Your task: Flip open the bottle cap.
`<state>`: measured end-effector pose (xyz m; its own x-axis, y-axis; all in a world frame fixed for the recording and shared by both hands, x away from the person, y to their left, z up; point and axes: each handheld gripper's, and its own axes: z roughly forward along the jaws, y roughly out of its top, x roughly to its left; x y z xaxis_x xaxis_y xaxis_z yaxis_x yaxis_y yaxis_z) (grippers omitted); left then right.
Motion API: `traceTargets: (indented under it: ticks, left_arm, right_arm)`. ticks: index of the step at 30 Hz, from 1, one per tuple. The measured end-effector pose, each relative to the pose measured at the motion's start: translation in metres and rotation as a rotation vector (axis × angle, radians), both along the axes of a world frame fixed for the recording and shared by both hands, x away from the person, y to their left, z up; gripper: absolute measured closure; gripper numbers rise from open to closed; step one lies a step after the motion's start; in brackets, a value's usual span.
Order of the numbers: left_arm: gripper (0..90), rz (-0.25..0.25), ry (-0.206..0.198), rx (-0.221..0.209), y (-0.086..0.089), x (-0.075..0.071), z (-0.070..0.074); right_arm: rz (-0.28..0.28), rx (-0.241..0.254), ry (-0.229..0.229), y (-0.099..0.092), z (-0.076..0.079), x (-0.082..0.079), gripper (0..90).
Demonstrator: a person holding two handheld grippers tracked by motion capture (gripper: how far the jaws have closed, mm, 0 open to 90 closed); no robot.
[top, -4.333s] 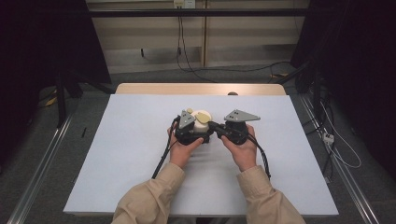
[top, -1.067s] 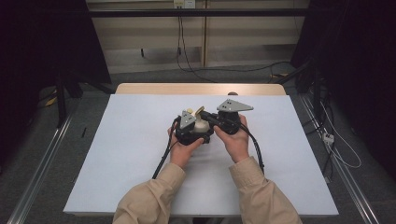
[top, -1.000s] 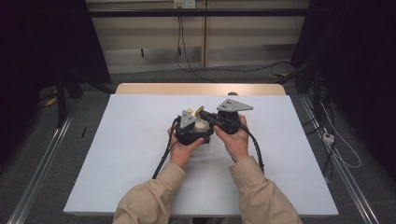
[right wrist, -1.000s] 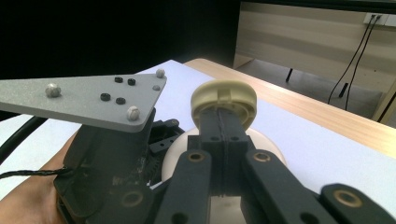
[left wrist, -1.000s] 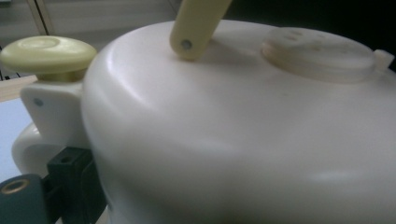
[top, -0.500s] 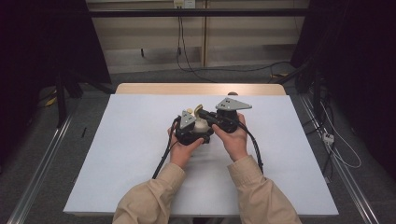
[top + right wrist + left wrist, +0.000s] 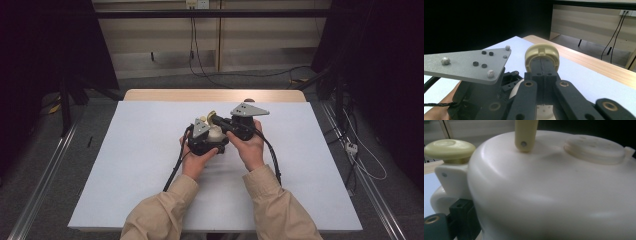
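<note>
A cream-white rounded pot (image 7: 549, 195) sits very close in the left gripper view. It has a pale yellow knob (image 7: 449, 148) on a side bracket and a yellow lever (image 7: 525, 132) pinned to its top. In the high view the pot (image 7: 216, 134) sits mid-table in my left gripper (image 7: 212, 142), which is shut on it. My right gripper (image 7: 541, 67) points at the pot from the right. Its jaws are pressed together on a round yellow piece (image 7: 541, 56) at their tips. In the high view this yellow piece (image 7: 211, 116) stands above the pot.
The white table (image 7: 125, 165) has a wooden far edge (image 7: 165, 95). Both forearms in tan sleeves (image 7: 160, 215) come in from the near edge. Black cables (image 7: 175, 165) trail from the grippers. Dark floor, rails and wall cables surround the table.
Since the earliest frame the right gripper has moved up and left toward the pot, with the yellow piece now raised. Over the last second almost nothing has shifted.
</note>
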<state>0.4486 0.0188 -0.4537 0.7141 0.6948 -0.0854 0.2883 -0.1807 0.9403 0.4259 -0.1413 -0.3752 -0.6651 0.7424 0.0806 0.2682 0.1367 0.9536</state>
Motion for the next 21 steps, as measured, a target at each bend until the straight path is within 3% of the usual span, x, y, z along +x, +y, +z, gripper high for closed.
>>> traceTargets:
  ticks: [21]
  left_arm:
    - [5.9, 0.000, 0.003, 0.000, 0.0004, 0.0003, 0.0002]
  right_arm:
    - [0.000, -0.011, 0.013, 0.0003, -0.0042, 0.0026, 90.0]
